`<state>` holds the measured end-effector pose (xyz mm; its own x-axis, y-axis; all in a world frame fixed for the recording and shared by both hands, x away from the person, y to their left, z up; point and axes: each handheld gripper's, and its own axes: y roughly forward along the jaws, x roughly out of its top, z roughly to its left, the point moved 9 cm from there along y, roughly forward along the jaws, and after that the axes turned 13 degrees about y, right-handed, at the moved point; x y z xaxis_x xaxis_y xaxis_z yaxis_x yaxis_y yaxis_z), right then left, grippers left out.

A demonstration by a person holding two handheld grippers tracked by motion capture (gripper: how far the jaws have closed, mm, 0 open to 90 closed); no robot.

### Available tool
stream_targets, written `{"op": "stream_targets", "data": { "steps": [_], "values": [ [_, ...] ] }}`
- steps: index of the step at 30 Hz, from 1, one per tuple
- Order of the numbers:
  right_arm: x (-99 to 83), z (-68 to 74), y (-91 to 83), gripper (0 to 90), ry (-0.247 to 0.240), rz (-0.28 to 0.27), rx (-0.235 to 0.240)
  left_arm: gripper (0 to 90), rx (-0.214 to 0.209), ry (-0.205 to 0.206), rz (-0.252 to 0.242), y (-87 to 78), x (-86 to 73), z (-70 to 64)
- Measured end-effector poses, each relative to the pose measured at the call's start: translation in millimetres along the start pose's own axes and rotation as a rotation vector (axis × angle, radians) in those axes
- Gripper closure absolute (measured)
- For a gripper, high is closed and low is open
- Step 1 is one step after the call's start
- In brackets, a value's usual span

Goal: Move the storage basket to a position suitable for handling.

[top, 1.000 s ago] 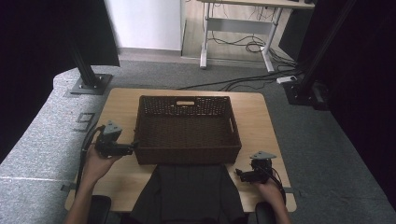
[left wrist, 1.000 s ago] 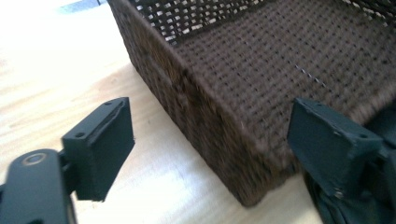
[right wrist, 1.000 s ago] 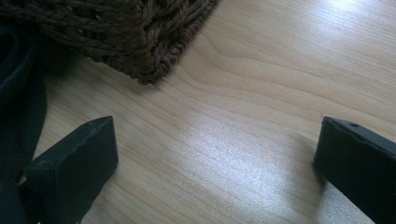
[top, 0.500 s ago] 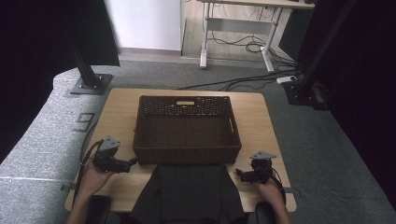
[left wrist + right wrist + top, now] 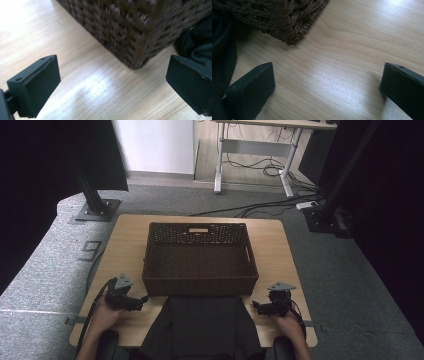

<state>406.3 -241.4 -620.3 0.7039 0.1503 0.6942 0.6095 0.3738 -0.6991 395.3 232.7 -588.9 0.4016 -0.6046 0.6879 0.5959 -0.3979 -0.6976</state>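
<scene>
The basket was dark brown wicker with a tight woven pattern, sitting on a pale, light wood table with soft grain lines. The cloth at the near edge was plain black, no print. Both grippers, left gripper and right gripper, were black with grey plates on top

Two forearms enter from the bottom edge of the high view, one at each side. The left hand holds the left gripper low, pointing inward to the right, its jaws spread wide apart. The right hand holds the right gripper low, pointing inward to the left, jaws likewise wide apart and gripping nothing.
</scene>
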Motion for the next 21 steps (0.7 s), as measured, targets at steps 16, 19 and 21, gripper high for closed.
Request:
{"op": "stream_targets", "data": {
  "steps": [16, 19, 21],
  "values": [
    [0.0, 0.0, 0.0, 0.0, -0.001, 0.000, -0.001, 0.0, -0.043, -0.043, 0.073, 21.8, -14.4, -11.3],
    [-0.1, -0.1, -0.2, 0.0, 0.000, -0.001, -0.001, 0.0, -0.032, -0.054, 0.076, 21.5, -14.6, -11.7],
    [-0.4, -0.2, -0.5, 0.0, 0.000, 0.000, -0.001, 0.0, -0.031, -0.055, 0.076, 21.5, -14.6, -11.8]
  ]
}}
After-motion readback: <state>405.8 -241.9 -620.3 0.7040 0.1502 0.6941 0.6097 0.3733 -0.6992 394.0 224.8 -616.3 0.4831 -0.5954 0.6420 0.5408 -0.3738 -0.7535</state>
